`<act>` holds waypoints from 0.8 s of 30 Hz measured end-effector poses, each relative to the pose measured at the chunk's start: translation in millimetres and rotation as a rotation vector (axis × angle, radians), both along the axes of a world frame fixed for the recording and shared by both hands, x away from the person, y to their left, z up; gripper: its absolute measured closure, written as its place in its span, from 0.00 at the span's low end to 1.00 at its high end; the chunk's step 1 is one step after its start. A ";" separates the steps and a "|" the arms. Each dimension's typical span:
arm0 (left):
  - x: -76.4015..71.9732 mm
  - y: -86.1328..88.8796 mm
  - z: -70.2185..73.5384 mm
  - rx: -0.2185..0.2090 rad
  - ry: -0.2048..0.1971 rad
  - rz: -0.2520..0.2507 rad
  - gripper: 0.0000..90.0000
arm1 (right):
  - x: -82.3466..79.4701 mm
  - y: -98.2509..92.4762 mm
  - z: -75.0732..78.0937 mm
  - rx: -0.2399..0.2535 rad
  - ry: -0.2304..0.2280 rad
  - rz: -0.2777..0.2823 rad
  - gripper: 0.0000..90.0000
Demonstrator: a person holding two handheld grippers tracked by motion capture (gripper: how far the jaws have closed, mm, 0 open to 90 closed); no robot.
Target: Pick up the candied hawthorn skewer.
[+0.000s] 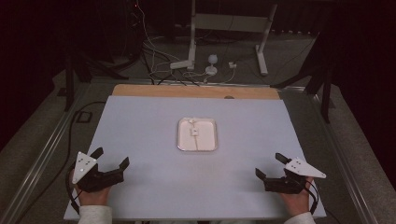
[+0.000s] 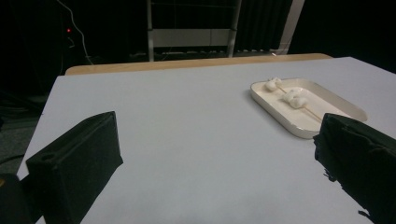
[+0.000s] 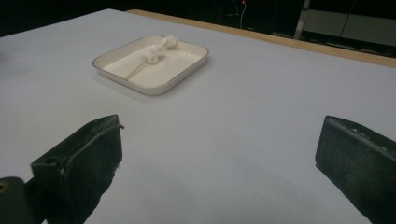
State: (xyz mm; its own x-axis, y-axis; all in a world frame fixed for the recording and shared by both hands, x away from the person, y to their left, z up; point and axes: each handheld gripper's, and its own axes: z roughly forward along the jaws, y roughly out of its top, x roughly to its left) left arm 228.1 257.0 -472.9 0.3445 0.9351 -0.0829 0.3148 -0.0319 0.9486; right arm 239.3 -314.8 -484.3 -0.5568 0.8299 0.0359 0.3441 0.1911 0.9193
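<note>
While both hands rest at the near edge of the table (image 1: 140, 121), each gripper points forward toward a white tray (image 1: 182, 140) at the table's middle. Left gripper (image 1: 112, 157) sits at the near left corner, jaws spread wide, nothing between them; its grey three-cornered plate faces up and a cable trails off behind the hand. Right gripper (image 1: 270, 164) sits at the near right corner, jaws also spread wide and empty, well apart from the tray.

Tray is shallow, with rounded corners, and lies flat on the pale grey table cover. Inside it lies a thin wooden skewer (image 2: 312, 112) carrying two white marshmallow-like lumps (image 2: 294, 97), one near the far end of the stick and one about midway. From above the stick runs roughly lengthwise down the tray.

Left gripper view: two black jaws at the bottom corners, bare table between them, tray (image 2: 280, 116) ahead and to the right, close to the right jaw in frame but not touching. Right gripper view: jaws wide at the bottom corners, tray (image 3: 154, 86) ahead and to the left, skewer (image 3: 135, 70) and lumps (image 3: 156, 51) visible inside.

A wooden strip (image 1: 196, 91) shows at the table's far edge. Beyond it, a white frame (image 1: 224, 28) and loose cables (image 1: 159, 56) on a dark floor.
</note>
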 end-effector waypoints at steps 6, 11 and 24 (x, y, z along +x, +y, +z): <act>-1.0 0.6 -1.1 0.001 0.007 0.006 0.01 | -1.0 1.2 0.5 -0.001 -0.001 0.004 0.01; 0.0 -1.7 -1.4 0.006 0.013 0.007 0.01 | -0.9 1.8 0.4 -0.011 -0.009 -0.002 0.01; 12.0 -2.1 9.1 -0.038 0.035 0.008 0.01 | -0.6 6.0 -0.3 -0.023 -0.023 -0.012 0.01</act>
State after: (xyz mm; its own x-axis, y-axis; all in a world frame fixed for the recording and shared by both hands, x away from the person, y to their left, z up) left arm 240.1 254.9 -463.8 0.3335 0.9338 -0.1298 0.3476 0.0062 0.9376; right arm 238.7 -308.8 -484.6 -0.5471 0.8371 0.0035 0.3250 0.2086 0.9224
